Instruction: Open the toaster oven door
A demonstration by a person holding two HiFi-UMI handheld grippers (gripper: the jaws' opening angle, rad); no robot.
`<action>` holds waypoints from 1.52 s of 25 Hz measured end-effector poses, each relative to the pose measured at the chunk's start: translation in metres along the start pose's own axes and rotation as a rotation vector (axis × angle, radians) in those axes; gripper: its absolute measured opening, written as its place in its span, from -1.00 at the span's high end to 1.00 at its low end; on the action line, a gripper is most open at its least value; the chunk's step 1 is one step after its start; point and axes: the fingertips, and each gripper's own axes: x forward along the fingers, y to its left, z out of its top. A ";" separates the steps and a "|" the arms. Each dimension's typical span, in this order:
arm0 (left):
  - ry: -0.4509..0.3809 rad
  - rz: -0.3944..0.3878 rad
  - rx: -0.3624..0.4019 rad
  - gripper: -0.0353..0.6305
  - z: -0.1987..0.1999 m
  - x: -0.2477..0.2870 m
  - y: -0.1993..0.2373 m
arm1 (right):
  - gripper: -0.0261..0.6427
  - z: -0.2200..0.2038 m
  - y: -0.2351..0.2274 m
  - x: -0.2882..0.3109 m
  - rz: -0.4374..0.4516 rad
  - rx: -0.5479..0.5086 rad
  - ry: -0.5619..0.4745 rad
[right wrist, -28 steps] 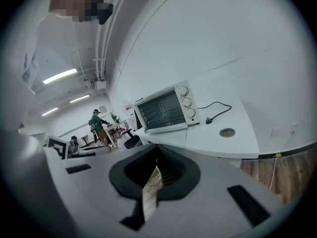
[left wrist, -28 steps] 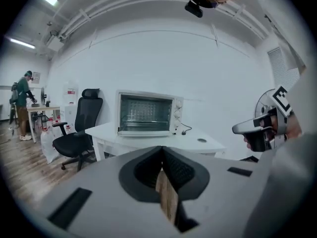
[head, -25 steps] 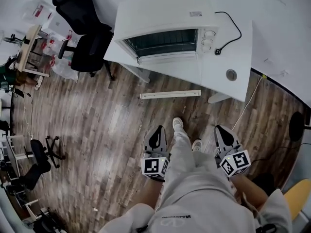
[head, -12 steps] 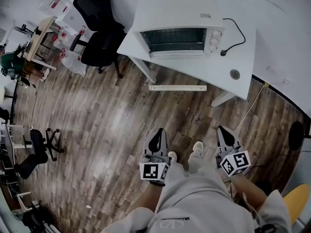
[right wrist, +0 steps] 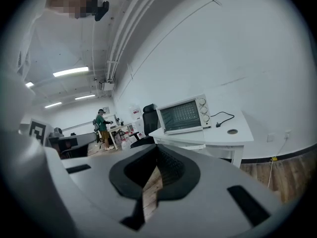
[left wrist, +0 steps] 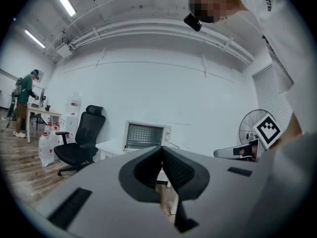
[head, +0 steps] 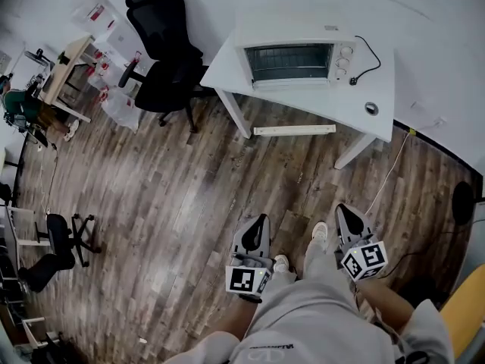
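- Far left of the head view: black office chair (head: 163, 59), parked just beside the counter (head: 333, 101). No part in the job (worth skirting on the way in, though).
- Left gripper (head: 262, 220): jaws pressed together tip to tip with nothing between them. Held about level over the wood floor (head: 167, 196), in front of the body.
- Toaster oven (head: 297, 59): standing on the white counter near the wall. Glass door (head: 292, 62) shut and facing the room, knobs (head: 346, 58) at its right end. Well apart from both pairs of jaws, across a stretch of open floor and roughly straight ahead of them.
- Right gripper (head: 342, 209): jaws likewise closed on nothing and tipped a little downward. Oven visible beyond them in the right gripper view, small and far off.
- Far right on the counter: black cord (head: 365, 61) trailing from the oven, plug lying loose on the top.
- Step in hand, by judgement: the approach only. No contact with the door yet, and the whole opening left to do.
- Next move, probably: closing the gap to the counter and parting one pair of jaws. Then taking the door's handle (too small here to place along the door) and easing it outward, likely downward.
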 end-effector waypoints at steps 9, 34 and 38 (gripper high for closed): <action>0.005 -0.133 -0.020 0.87 -0.006 -0.071 -0.007 | 0.87 -0.012 0.076 -0.054 -0.050 -0.039 -0.021; -0.079 -0.045 0.010 0.87 0.013 -0.169 -0.167 | 0.87 -0.015 0.054 -0.226 0.049 -0.046 -0.099; -0.092 -0.003 0.027 0.87 0.014 -0.195 -0.199 | 0.87 -0.024 0.050 -0.261 0.087 -0.042 -0.101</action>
